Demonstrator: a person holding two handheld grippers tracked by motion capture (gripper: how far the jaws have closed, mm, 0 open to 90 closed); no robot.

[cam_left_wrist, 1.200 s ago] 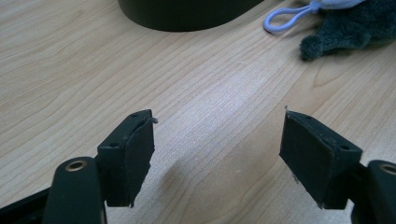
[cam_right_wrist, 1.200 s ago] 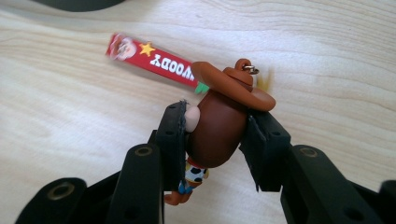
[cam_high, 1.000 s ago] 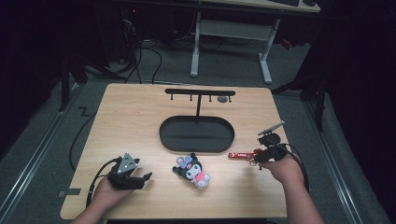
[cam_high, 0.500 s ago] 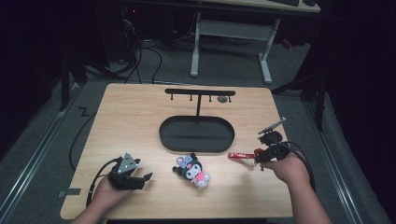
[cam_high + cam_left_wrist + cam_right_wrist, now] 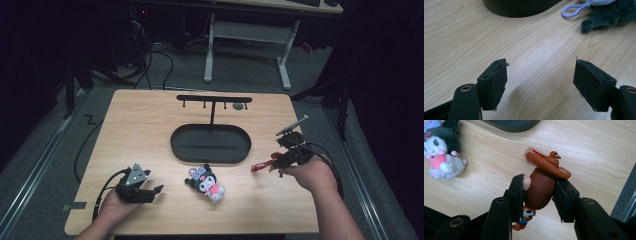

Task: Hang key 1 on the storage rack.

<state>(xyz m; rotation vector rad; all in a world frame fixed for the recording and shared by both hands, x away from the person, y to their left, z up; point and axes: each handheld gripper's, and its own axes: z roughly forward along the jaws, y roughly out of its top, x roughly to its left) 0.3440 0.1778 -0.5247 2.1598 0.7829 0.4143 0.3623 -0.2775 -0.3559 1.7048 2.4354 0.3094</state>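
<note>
Right gripper view shows the right tongs (image 5: pixel 537 192) clenched on a brown cowboy-hatted figurine keychain (image 5: pixel 541 182), lifted off the wooden tabletop (image 5: pixel 150 130) at right. Left tongs (image 5: pixel 540 82) rest released. Carry steadily toward the black hook stand (image 5: pixel 214 102).

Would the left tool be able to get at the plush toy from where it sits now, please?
Probably yes: the left tool rests open on the table, with bare wood between it and the plush toy beside it.
</note>
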